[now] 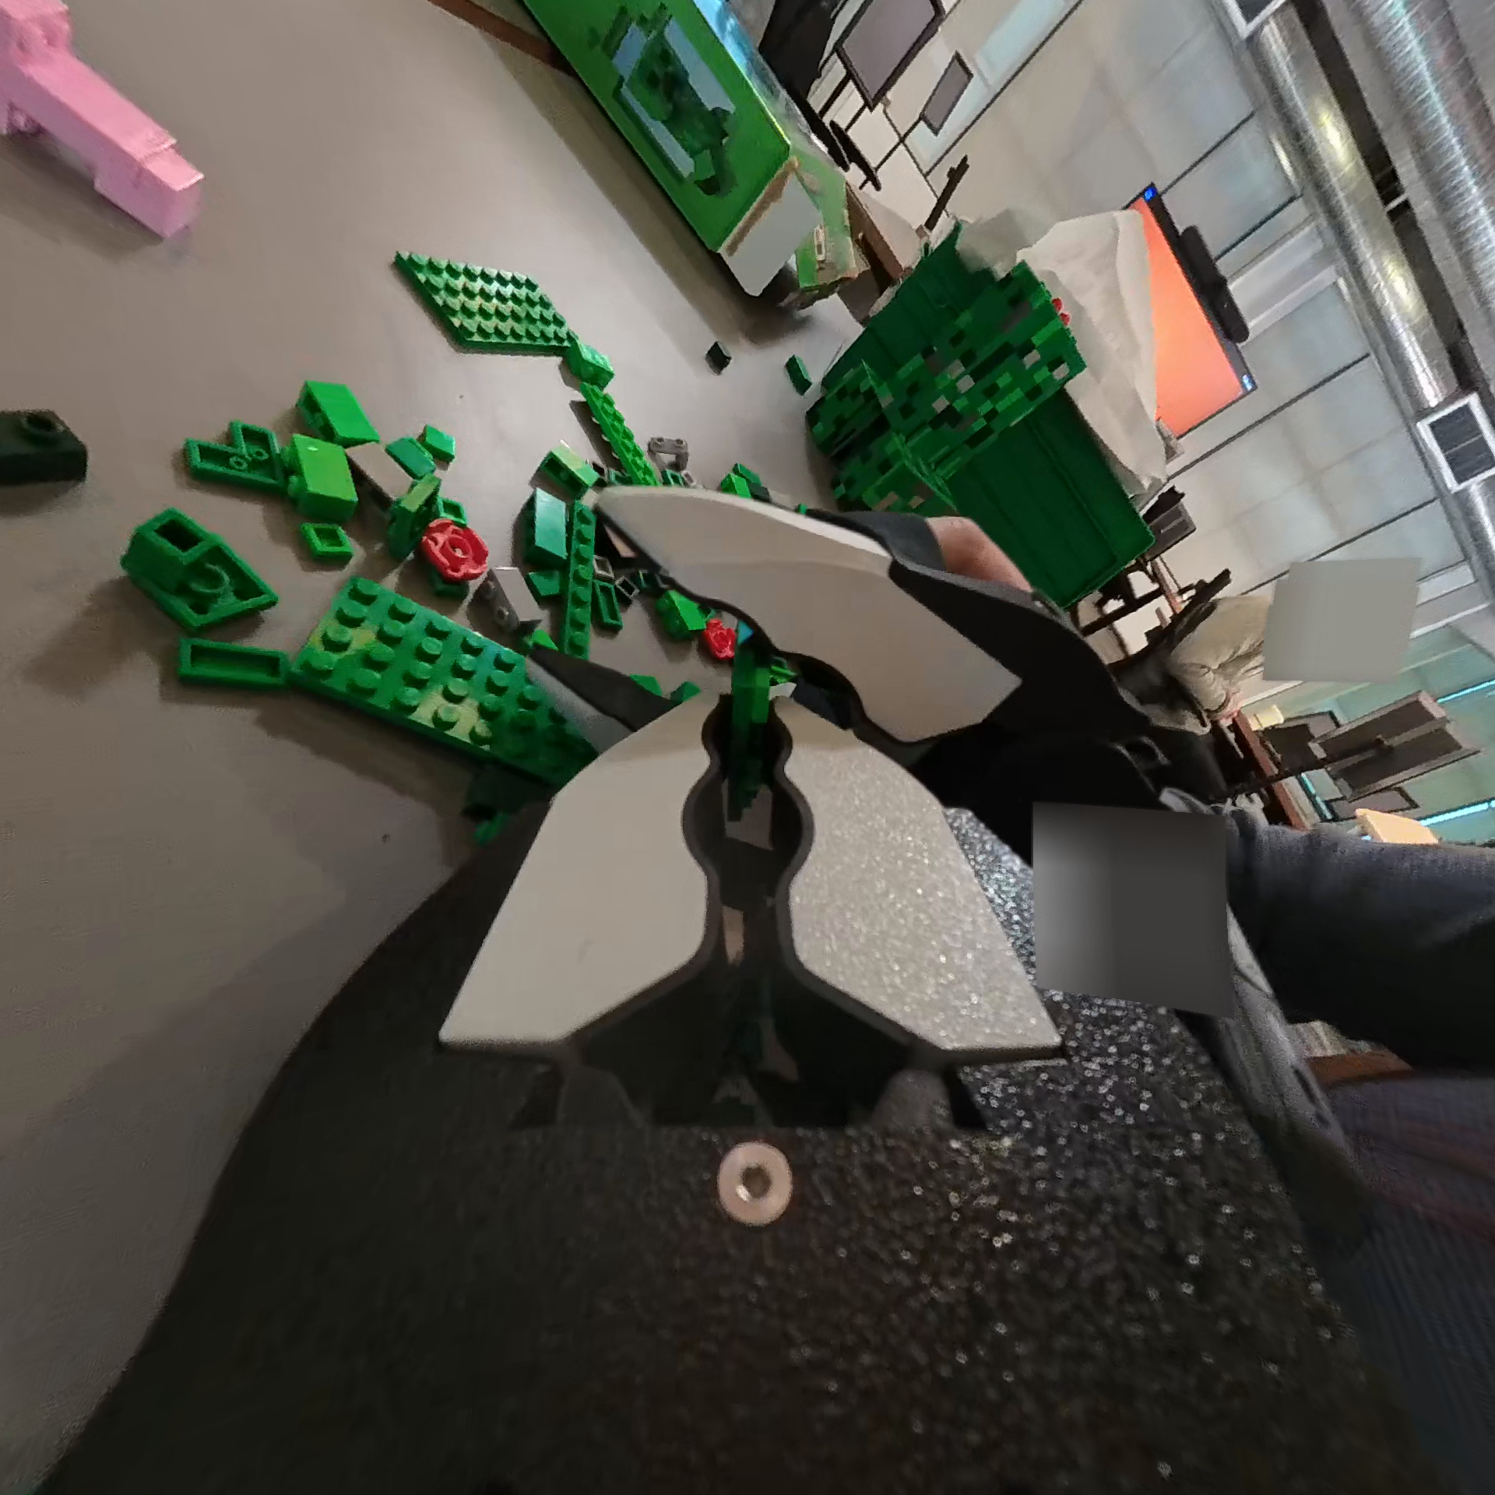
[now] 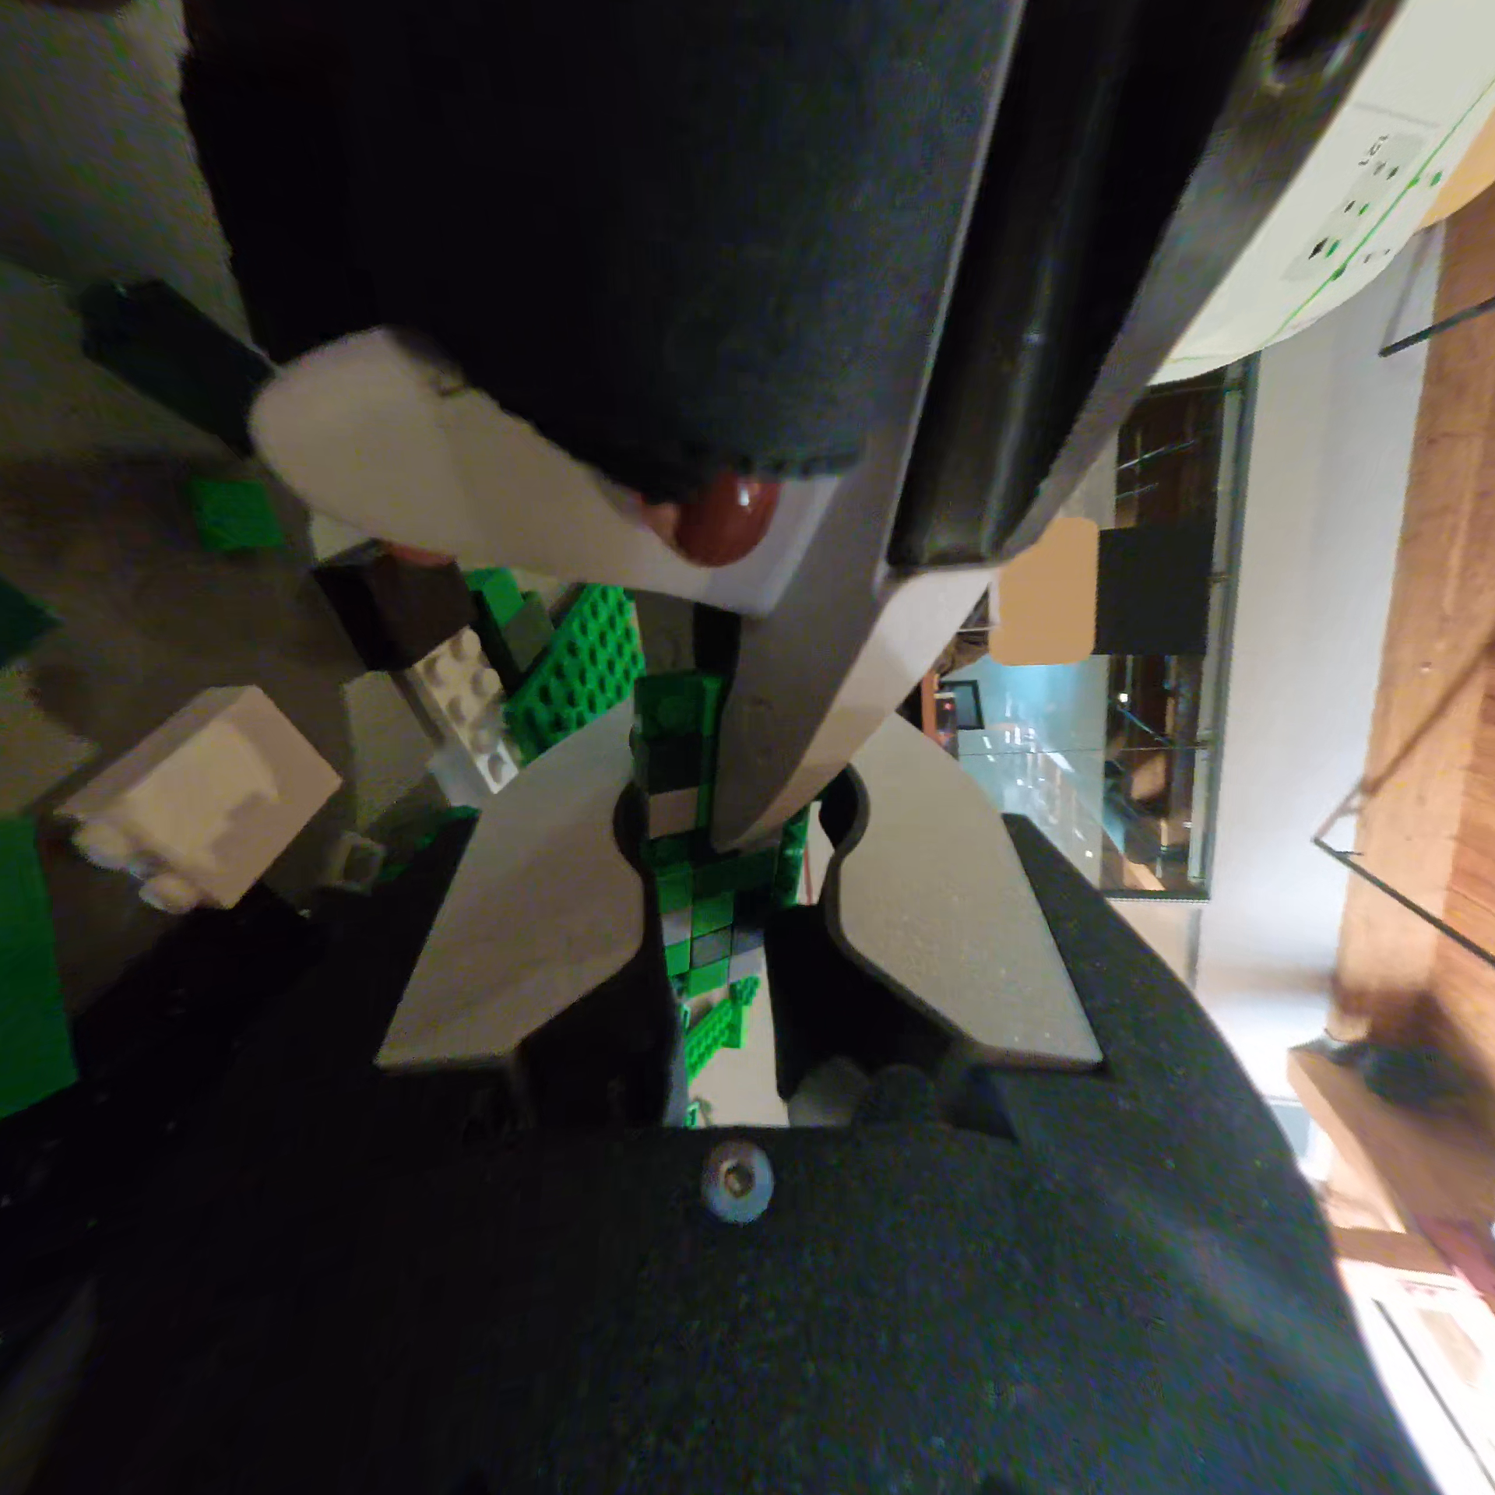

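In the left wrist view we see our left gripper with jaws closed on a thin green brick panel, its long axis running away from the camera. The right gripper crosses just beyond it. Loose green bricks litter the grey bench at far left.

In the right wrist view our right gripper clamps the same panel, edge-on between the jaws.

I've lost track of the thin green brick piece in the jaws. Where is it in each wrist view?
Left wrist view: the green brick piece stands edge-on at centre, clamped in the left gripper.
Right wrist view: it shows face-on, checkered green and grey, at centre in the right gripper.
Shared landmark: the opposite gripper's white finger crosses above it.
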`<state>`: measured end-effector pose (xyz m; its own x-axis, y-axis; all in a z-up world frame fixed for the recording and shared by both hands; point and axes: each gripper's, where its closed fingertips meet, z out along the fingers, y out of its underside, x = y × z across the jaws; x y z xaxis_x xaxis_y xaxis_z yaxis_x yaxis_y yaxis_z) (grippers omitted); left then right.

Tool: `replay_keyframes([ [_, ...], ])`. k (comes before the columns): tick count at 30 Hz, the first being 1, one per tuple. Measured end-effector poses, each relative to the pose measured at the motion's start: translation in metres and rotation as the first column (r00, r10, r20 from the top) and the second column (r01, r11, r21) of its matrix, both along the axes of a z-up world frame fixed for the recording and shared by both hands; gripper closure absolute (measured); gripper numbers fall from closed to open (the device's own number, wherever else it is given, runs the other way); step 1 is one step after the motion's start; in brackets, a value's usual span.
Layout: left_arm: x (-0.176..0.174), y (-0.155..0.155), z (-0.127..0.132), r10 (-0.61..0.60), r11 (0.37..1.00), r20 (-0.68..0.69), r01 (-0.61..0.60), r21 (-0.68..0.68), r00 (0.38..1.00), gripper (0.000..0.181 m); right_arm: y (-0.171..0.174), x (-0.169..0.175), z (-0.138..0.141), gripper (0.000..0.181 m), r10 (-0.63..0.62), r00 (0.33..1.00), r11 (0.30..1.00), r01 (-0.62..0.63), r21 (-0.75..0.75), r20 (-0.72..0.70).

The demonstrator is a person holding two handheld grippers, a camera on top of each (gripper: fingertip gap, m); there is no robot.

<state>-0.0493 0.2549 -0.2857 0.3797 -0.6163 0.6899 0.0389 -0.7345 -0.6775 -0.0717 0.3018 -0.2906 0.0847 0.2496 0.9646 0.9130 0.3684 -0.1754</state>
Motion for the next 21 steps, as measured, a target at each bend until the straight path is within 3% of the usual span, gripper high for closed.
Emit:
replay_keyframes([
  [11, 0.0, -0.001, 0.0, 0.004, 0.993, 0.098, 0.008, -0.114, 0.995, 0.174, 0.0, 0.0, 0.001, 0.144, -0.005, 0.999, 0.999, 0.003, 0.052, 0.042],
  [15, 0.0, -0.003, 0.001, -0.024, 0.99, 0.127, 0.042, -0.138, 0.992, 0.172, -0.003, -0.001, -0.001, 0.144, 0.022, 1.0, 1.0, -0.022, 0.001, -0.011],
  [21, -0.004, -0.011, -0.004, -0.11, 0.994, -0.049, 0.11, -0.009, 0.993, 0.172, -0.006, -0.005, -0.004, 0.143, 0.046, 0.998, 0.998, -0.048, -0.045, -0.046],
])
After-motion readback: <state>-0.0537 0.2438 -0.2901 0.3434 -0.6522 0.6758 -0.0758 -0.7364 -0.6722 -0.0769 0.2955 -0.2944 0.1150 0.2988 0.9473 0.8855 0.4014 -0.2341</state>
